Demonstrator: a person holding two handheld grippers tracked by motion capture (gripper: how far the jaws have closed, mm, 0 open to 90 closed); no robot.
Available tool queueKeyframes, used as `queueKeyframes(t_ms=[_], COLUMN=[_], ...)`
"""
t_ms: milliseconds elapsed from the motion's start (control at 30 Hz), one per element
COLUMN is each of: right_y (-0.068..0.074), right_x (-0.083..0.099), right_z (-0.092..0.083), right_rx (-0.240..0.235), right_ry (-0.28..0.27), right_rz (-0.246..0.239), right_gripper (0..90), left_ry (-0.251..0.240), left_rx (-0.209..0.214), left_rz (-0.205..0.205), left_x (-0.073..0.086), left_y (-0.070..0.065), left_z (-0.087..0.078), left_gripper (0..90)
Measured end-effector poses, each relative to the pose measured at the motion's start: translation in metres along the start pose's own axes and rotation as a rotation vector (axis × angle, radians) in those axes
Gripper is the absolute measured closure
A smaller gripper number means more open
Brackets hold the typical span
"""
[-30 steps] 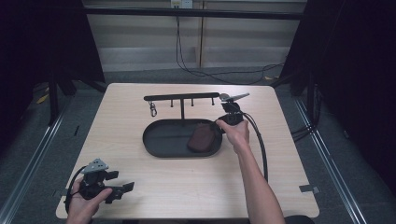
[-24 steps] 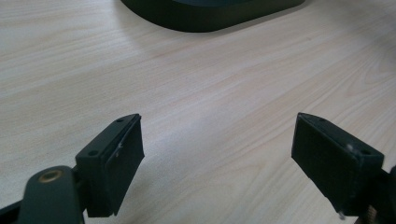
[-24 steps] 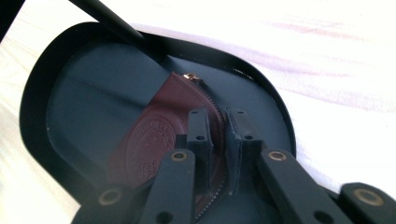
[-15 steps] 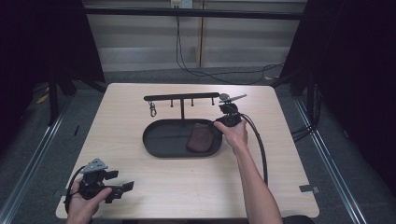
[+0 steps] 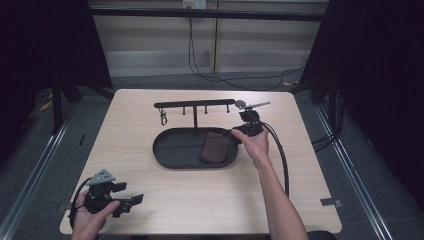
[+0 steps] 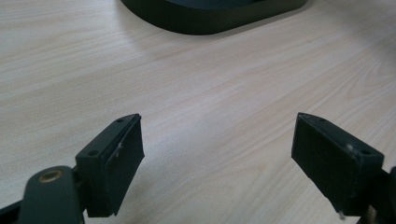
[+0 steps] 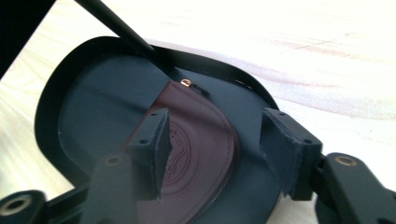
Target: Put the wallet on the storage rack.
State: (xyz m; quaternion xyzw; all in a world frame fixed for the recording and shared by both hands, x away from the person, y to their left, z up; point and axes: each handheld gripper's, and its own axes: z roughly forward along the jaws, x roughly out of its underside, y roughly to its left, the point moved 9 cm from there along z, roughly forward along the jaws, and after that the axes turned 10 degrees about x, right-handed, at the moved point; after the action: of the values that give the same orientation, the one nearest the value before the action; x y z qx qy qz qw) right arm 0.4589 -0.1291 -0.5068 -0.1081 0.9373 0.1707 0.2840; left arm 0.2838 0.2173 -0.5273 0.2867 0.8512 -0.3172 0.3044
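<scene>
A dark brown leather pouch (image 5: pixel 214 146) lies in the right half of a black oval tray (image 5: pixel 172 148) at mid-table. My right gripper (image 5: pixel 239 131) hovers at the tray's right end, open, jaws spread above the pouch (image 7: pixel 201 154) with nothing between them. The pouch shows an embossed round mark and a small brass zip pull (image 7: pixel 185 83). My left gripper (image 5: pixel 131 202) rests near the table's front left corner, open over bare wood (image 6: pixel 219 140). The tray's rim (image 6: pixel 205 21) sits ahead of it.
Behind the tray stands a black rack (image 5: pixel 194 105) with several pegs; a key ring (image 5: pixel 163 119) hangs from its left part. The right gripper's cable (image 5: pixel 280 155) loops along the person's forearm. Table edges lie close to the left gripper.
The right gripper has drawn back slightly from above the pouch toward the tray's right end. The left gripper has barely shifted.
</scene>
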Motion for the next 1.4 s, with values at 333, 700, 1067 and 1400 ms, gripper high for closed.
queueKeyframes(t_ms=[333, 700, 1067, 1400], right_y=[-0.006, -0.021, -0.039, -0.054], right_x=[0.005, 0.022, 0.043, 0.069], right_z=[-0.022, -0.044, -0.073, -0.094], right_rx=[-0.013, 0.006, 0.043, 0.097], right_ry=[-0.028, -0.050, -0.097, -0.129], right_rz=[-0.005, -0.013, -0.013, -0.017], right_gripper=[25.9, 16.1, 15.3, 18.2], left_ry=[-0.008, -0.009, -0.017, -0.015], left_rx=[0.000, -0.001, -0.008, -0.013], left_rz=[-0.015, -0.017, -0.032, -0.033], left_x=[0.000, 0.000, 0.000, 0.000], left_y=[0.002, 0.003, 0.005, 0.006], left_z=[-0.002, -0.002, -0.003, -0.003], left_gripper=[16.8, 16.8, 16.6, 16.7])
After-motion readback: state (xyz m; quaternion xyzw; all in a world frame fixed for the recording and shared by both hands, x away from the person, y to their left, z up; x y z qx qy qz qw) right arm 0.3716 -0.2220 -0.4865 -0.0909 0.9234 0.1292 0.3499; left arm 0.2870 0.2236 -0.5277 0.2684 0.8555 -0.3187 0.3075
